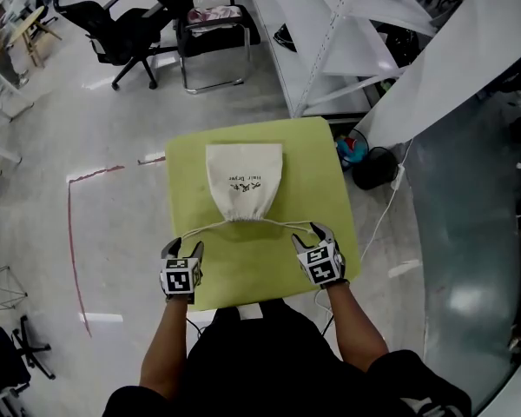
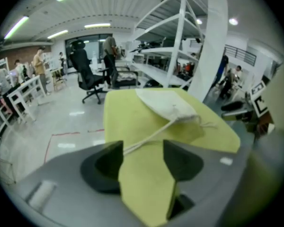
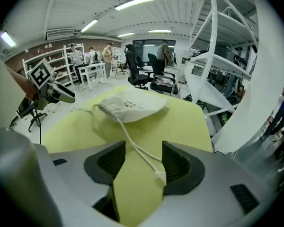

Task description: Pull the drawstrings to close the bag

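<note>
A cream drawstring bag [image 1: 244, 181] lies on the yellow-green table [image 1: 313, 172], its gathered mouth toward me. One cord [image 1: 207, 228] runs left to my left gripper [image 1: 184, 248], the other cord [image 1: 288, 225] right to my right gripper [image 1: 317, 233]. In the left gripper view the bag [image 2: 168, 105] lies ahead. There the left gripper [image 2: 143, 155] stands open, and the cord [image 2: 146, 138] rests loose by its left jaw. In the right gripper view the right gripper [image 3: 143, 162] is open too. The cord's knotted end [image 3: 159, 175] lies on the table by its right jaw, with the bag [image 3: 132, 105] beyond.
Black office chairs [image 1: 122, 24] and a chair with cloth on it [image 1: 213, 24] stand behind the table. A white shelving rack [image 1: 330, 33] rises at the back right. Dark objects [image 1: 369, 163] and a white cable [image 1: 382, 215] lie by the table's right side. Red tape [image 1: 74, 233] marks the floor.
</note>
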Available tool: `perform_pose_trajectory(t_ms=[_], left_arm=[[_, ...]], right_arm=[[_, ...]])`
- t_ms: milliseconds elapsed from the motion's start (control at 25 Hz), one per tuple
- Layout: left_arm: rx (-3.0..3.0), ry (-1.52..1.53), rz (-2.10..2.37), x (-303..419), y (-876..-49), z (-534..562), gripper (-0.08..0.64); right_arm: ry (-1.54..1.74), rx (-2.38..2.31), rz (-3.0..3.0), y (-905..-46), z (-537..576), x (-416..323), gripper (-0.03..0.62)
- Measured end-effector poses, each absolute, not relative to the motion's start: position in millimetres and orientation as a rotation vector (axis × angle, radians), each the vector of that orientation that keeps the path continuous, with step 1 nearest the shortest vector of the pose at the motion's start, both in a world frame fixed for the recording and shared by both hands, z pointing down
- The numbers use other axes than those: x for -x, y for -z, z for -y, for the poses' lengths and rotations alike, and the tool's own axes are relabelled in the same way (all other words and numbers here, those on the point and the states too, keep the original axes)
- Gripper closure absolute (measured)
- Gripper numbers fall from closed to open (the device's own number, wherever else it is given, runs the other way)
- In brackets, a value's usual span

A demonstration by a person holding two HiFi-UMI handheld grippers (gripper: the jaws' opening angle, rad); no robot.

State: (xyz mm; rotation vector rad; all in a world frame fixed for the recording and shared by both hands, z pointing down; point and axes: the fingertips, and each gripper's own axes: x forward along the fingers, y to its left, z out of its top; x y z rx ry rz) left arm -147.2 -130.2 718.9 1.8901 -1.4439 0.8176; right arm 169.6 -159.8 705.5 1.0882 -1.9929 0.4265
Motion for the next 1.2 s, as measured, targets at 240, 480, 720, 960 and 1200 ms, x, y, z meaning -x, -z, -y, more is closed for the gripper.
perform_pose_trajectory(t_ms=[240,480,720,960,1200], left_arm=[[-1.947,-0.853,1.361,133.4,-720.9,103.4,0.284],[-1.99,-0.812,1.43,131.9,-696.4,117.1,0.29],[-2.075,-0.706,1.548,135.5,-643.7,148.2,0.334],[-2.111,-0.592,1.709,148.8,-587.7,163.2,0.458],[-2.169,-0.435,1.812,151.5,-528.6,174.8,0.552]], right_arm=[[-0.4,-1.086,2.003,-700.8,145.3,-169.8,0.38],[-0.322,-1.109,2.052,-675.6,154.2,-152.1,0.382],[-0.204,-1.179,2.154,-626.5,175.6,-125.0,0.44],[-0.098,-1.288,2.251,-571.7,193.9,-104.7,0.51],[0.011,-1.381,2.403,-501.3,199.0,-83.0,0.578]])
